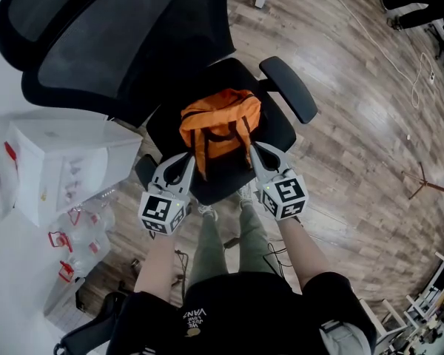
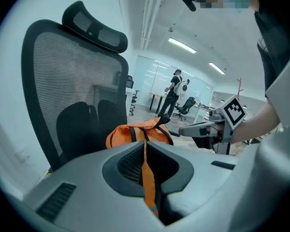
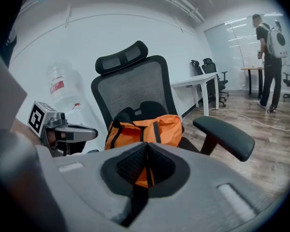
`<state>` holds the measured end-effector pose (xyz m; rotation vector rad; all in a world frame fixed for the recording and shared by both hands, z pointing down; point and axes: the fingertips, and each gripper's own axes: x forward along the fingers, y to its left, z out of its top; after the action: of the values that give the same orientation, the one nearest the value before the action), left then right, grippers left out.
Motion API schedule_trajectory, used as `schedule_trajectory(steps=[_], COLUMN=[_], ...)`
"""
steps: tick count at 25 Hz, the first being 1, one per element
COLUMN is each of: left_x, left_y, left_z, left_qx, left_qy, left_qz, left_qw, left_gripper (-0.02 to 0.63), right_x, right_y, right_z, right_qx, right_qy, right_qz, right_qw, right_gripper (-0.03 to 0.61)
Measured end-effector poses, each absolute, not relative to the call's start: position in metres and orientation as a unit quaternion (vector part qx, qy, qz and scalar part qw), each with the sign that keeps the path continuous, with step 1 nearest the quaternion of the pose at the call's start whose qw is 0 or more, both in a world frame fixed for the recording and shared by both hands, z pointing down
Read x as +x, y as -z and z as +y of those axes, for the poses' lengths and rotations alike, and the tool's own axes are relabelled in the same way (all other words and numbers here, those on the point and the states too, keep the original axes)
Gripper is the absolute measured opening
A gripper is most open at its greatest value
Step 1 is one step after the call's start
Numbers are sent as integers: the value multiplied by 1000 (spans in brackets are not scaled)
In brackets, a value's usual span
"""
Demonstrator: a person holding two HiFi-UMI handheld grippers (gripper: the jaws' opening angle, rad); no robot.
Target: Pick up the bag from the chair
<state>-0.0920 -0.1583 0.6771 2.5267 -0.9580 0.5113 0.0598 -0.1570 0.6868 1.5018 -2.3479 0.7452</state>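
Bag [image 1: 220, 128] straps are the nearest thing to look at, because both hand-held grippers have hold of them. The left hand-held gripper [image 2: 145, 142] is closed tight on an orange strap [image 2: 148, 180], which runs right through its pinch. The right hand-held gripper [image 3: 146, 144] is closed too, on another strap [image 3: 144, 177] that looks part orange and part dark. I think one strap is held on each side so the bag will come up flat and not tip over. The bag itself lies in the middle of the chair [image 1: 277, 132] seat, just past the tips. Each big grey gripper body covers the front of the bag, so the place where the straps join it is hidden. The bottom of the bag cannot be seen either, so I cannot tell if it has left the seat a little. Behind it stands the mesh back [image 1: 118, 46], with one armrest [image 1: 290, 87] at the side. Far off are a white desk [image 3: 195, 82] and a person [image 3: 269, 52], too small to say what they are doing.
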Motion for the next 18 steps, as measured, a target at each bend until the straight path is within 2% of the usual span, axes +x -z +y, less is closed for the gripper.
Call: schedule_trajectory(steps=[5, 6, 7, 8, 9, 11, 12, 15, 18], left_x=[-97, -99, -99, -100, -99, -97, -95, -93, -93], left_y=[-697, -700, -703, -705, -708, -713, -716, -726, -739], left_z=[-160, -160, -160, -159, -158, -156, -154, -148, -147], left_qx=[892, 889, 887, 886, 886, 886, 887, 885, 877], left_qy=[-197, -199, -199, -199, -197, -194, -194, -200, -209], left_qz=[-351, -353, -355, -355, -354, -349, -346, -338, -342], left_qw=[208, 212, 216, 221, 225, 234, 238, 249, 265], left_gripper=[25, 51, 58, 61, 74, 168, 193, 229, 256], right_x=[60, 61, 61, 61, 61, 61, 61, 59, 56], right_y=[-701, -703, -706, -708, -711, -717, -719, -727, -737], right_z=[-159, -159, -159, -159, -159, -160, -160, -159, -158], right_qx=[511, 511, 510, 509, 508, 505, 503, 493, 480], right_qy=[-265, -267, -271, -275, -279, -282, -283, -287, -291], right_qz=[-807, -806, -805, -804, -804, -804, -804, -807, -811], right_qw=[132, 133, 134, 134, 136, 140, 143, 153, 166], right_gripper=[0, 0, 36, 131, 149, 149, 149, 157, 206])
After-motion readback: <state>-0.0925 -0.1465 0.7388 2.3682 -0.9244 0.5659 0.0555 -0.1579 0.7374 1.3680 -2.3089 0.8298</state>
